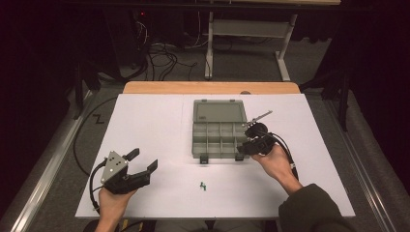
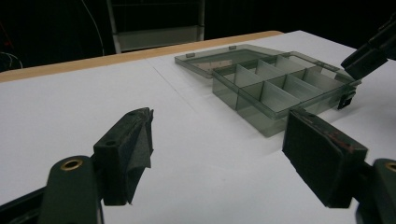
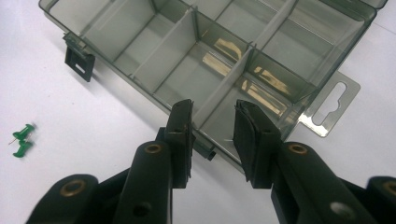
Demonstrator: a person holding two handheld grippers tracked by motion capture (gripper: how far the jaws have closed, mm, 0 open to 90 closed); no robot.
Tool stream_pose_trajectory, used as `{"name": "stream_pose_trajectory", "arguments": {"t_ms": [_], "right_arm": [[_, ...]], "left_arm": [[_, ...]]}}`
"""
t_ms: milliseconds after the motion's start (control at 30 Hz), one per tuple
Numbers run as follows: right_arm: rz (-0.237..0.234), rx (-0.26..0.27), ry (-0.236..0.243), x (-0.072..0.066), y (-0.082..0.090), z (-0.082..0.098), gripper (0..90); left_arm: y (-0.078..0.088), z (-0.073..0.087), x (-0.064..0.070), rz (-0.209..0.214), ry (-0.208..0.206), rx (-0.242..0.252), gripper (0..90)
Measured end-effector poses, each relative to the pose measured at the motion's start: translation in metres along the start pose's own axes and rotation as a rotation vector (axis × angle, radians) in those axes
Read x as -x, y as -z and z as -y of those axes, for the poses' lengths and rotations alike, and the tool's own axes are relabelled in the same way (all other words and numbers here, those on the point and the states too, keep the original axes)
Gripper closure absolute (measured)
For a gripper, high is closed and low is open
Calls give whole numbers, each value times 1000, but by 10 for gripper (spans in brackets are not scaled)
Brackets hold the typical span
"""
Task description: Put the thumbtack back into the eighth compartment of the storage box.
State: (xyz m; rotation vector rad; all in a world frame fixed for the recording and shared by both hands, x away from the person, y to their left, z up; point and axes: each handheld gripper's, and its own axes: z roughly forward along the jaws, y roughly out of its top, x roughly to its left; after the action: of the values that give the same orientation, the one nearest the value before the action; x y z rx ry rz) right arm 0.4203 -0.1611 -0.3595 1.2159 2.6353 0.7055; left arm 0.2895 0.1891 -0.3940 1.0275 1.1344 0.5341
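Note:
A smoky clear compartment box (image 1: 220,153) lies open mid-table, its lid (image 1: 218,111) flat behind it and its several cells empty. My right gripper (image 1: 247,140) is at the box's front right corner. In the right gripper view its jaws (image 3: 212,126) stand apart astride the front wall (image 3: 219,100) by a divider, and the pads do not press it. Two green push pins (image 1: 203,185) lie on the white table in front of the box, also at the left as the push pins (image 3: 22,140). My left gripper (image 1: 144,159) rests open at the front left, nothing between its jaws (image 2: 219,135).
Two dark latches (image 1: 203,158) hang from the box's front wall, and a clear hang tab (image 3: 334,105) sticks out at its right side. A wooden strip (image 1: 212,87) borders the table's far edge. Cables and a desk frame (image 1: 251,29) stand on the floor beyond.

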Motion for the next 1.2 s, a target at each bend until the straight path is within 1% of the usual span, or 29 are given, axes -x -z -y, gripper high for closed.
{"name": "stream_pose_trajectory", "arguments": {"t_ms": [300, 433, 600, 1000, 1200], "right_arm": [[-7, 29, 11, -10, 5, 4, 659], [-12, 46, 28, -15, 7, 6, 641], [-26, 72, 54, -26, 10, 9, 627], [-57, 86, 96, -48, 1, 18, 610], [-76, 82, 97, -56, -4, 22, 611]], "left_arm": [[1, -1, 0, -2, 1, 7, 246], [1, -1, 0, -3, -1, 8, 246], [1, -1, 0, -1, 0, 11, 246], [1, -1, 1, 4, -10, 9, 246], [2, -1, 1, 4, -9, 9, 246]]}}
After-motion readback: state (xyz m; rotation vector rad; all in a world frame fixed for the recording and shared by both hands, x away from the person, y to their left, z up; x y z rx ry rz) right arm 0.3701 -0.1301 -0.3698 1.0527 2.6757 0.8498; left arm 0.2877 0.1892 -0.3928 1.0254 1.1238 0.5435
